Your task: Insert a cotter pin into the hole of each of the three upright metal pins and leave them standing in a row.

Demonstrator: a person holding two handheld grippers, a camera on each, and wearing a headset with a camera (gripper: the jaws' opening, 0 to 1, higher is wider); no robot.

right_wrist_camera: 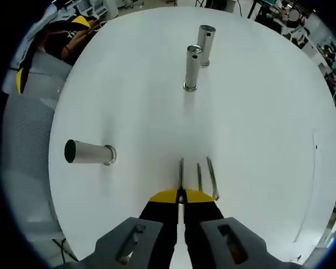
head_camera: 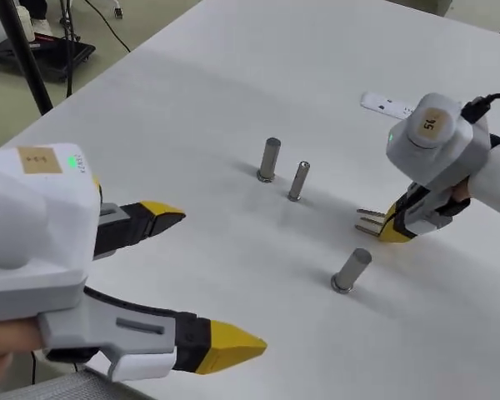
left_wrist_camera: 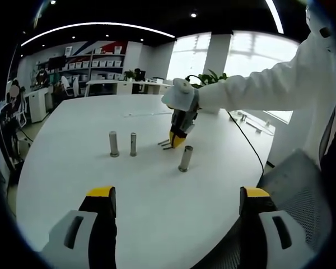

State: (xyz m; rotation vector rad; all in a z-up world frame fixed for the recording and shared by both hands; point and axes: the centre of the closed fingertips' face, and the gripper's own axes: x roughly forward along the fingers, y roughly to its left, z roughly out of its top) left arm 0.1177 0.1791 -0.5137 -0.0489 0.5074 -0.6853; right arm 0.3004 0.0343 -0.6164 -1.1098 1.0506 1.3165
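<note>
Low at the near left of the head view, the left tongs [head_camera: 219, 280] are spread wide apart, their yellow tips holding nothing and hanging above the white table [head_camera: 192, 100], well apart from every part on it. Over at the right, the right tongs [right_wrist_camera: 181, 197] are pressed together with their yellow tips down at the table surface, right at the ends of the cotter pins [right_wrist_camera: 199, 176]. These form a small cluster of thin metal rods lying flat and pointing away from the tips. One rod lines up with the seam between the tips, but whether it is nipped there I cannot tell. Near the right tongs, on their near left, stands the near metal pin [head_camera: 351, 270], a grey hollow cylinder on a small flanged foot, apart from the cotter pins. Farther off and to the left stand the middle metal pin [head_camera: 298, 181] and the far metal pin [head_camera: 269, 160], just beside each other without touching and well apart from the near one. Past the right tongs, at the far right, a white strip [head_camera: 387, 105] lies flat on the table. A white sleeve [left_wrist_camera: 257, 84] runs back from the right tongs.
</note>
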